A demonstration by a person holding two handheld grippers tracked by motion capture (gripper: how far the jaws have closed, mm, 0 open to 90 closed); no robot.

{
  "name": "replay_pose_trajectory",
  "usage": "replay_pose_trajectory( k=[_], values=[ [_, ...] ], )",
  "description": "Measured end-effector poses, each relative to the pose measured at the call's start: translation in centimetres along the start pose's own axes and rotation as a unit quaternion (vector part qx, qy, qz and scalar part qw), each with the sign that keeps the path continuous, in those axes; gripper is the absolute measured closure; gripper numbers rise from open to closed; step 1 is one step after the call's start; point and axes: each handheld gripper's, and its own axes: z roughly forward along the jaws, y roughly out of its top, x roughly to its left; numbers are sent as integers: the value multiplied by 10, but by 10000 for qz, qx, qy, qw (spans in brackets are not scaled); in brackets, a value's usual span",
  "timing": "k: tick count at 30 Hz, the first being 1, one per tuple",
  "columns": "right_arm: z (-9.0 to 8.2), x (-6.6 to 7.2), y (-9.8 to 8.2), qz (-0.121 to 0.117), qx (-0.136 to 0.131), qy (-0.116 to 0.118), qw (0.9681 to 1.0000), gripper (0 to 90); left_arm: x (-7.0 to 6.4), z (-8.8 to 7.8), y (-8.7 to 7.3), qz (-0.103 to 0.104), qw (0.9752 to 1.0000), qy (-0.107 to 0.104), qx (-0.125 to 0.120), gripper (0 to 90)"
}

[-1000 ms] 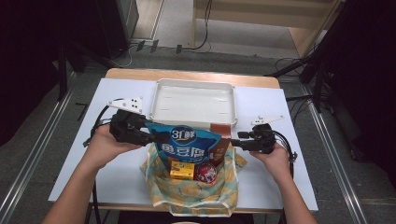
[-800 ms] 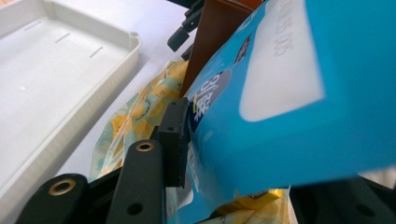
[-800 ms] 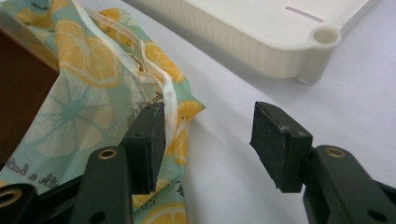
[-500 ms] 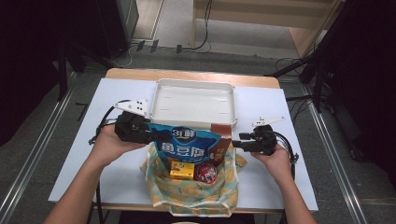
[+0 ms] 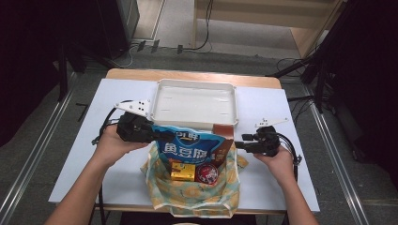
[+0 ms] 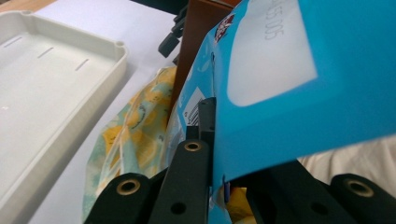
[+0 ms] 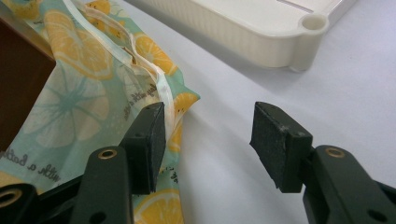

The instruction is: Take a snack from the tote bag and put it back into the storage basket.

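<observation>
Blue snack pack [image 5: 187, 146] upright, long axis crosswise

White tray [image 5: 195, 101] with raised rim and rounded corners lies at the far middle of the white tabletop [image 5: 84, 140]. A wooden edge [image 5: 187, 75] shows behind it. Cables [image 5: 202, 47] trail across the grey floor [image 5: 42, 154] beyond the table.

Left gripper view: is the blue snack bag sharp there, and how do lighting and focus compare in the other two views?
Left gripper view: blue snack bag soft, too close. Right gripper view: jaw pads and lemon-print bag crisp, white tray slightly soft, faint shadows. High view: table evenly lit, surroundings dark, mild blur.
</observation>
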Motion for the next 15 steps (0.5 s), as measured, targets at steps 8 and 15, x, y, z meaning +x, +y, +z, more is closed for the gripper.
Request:
replay_pose_trajectory(
  k=[8,15],
  values=[
    [-1,0,0,19,-11,-5,10000,461,-8,4,10,42,9999,-66,-66,900],
    [-1,0,-1,12,-1,-20,10000,461,-11,3,21,68,9999,-119,-82,900]
  ],
)
